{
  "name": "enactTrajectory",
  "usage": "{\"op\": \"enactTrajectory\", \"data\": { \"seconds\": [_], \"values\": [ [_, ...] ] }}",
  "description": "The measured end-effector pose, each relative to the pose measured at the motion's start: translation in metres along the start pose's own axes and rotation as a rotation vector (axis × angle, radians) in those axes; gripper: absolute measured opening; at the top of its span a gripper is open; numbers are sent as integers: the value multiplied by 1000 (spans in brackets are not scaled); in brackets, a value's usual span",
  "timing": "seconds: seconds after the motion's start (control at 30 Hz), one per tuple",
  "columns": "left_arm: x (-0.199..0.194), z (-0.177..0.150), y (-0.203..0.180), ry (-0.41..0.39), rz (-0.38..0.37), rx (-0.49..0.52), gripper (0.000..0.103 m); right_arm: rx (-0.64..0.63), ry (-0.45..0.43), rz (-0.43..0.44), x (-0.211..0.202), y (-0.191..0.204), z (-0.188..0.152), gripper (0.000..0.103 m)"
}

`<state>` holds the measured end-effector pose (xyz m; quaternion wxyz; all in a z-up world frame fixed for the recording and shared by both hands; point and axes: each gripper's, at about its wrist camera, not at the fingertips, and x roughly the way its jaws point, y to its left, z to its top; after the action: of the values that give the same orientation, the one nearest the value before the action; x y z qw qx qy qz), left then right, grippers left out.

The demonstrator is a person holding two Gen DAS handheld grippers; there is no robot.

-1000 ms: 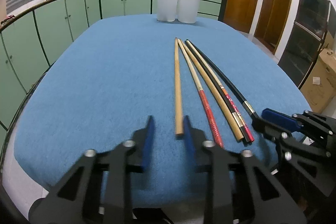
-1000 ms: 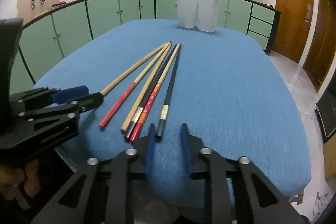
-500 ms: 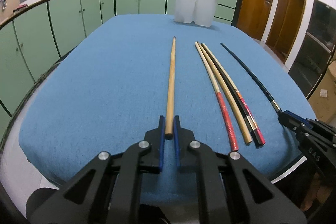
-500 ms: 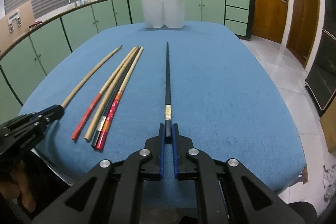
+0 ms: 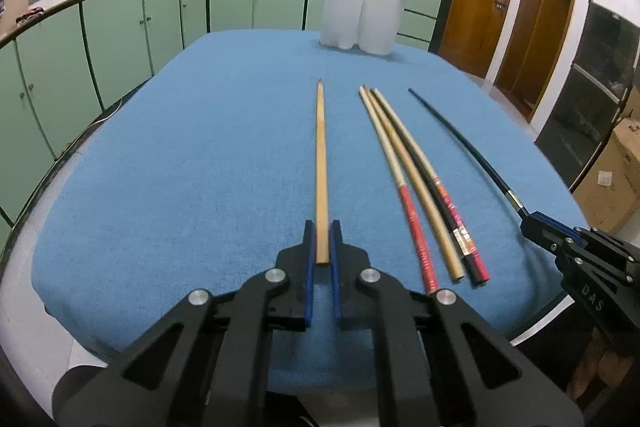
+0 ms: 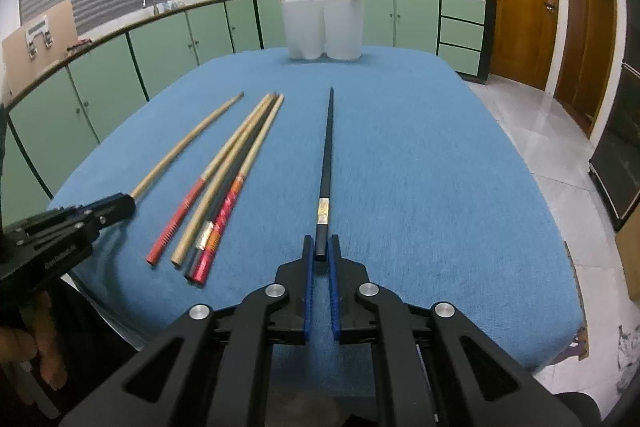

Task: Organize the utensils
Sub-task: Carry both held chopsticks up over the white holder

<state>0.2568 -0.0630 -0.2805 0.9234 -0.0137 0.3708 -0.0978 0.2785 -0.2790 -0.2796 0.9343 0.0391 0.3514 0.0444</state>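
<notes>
Spreading across both views, the blue table [image 5: 180, 167] carries everything, and the white holder [image 5: 360, 21] at its far end serves as the landmark: a twin-cup tub that already has a few red sticks poking out of it. Well short of the holder, toward the near edge, lies a bunch of four chopsticks [image 5: 416, 187], side by side and touching, thick ends nearest the cameras. To the bunch's left, as the left wrist camera sees it, a tan chopstick [image 5: 321, 163] points straight at the holder. To the bunch's right a black chopstick [image 6: 327, 155] does the same.

The left tongs [image 5: 321, 243] are clenched on the thick end of the tan chopstick, blue pads pressing its sides. The right tongs [image 6: 321, 247] are clenched likewise on the butt of the black chopstick, just behind its metal band. Whether either tip is clear of the cloth cannot be told.

By my reading the step in hand is the pick-up of two sticks, one per hand, with the grasps made and the carry not yet begun. The next move calls for lifting each stick clear, keeping the grip firm because the long free length will lever against the pads, carrying it to the holder, tipping it upright, and dropping it tip first into a cup.
</notes>
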Motion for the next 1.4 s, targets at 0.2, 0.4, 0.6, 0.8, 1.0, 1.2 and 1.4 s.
{"op": "enactTrajectory", "data": {
  "seconds": [0.2,0.4,0.6,0.8,1.0,1.2,1.4],
  "values": [
    [-35,28,0,-33,-29,-32,6,3,-55,-2,-33,1,25,7],
    [-67,57,-2,-94,-19,-10,6,-11,-122,5,-67,1,65,7],
    [-89,88,-2,-145,-1,19,6,-64,-155,3,-84,7,105,6],
    [-86,114,2,-127,-27,27,6,-106,-138,21,-80,9,145,6],
    [-82,145,2,-110,-51,53,6,-139,-99,41,-66,13,179,6],
    [-75,176,2,-94,-59,86,6,-167,-50,67,-51,15,212,6],
    [-73,202,-1,-88,-67,106,6,-192,-38,78,-51,16,236,6]
  ]
}}
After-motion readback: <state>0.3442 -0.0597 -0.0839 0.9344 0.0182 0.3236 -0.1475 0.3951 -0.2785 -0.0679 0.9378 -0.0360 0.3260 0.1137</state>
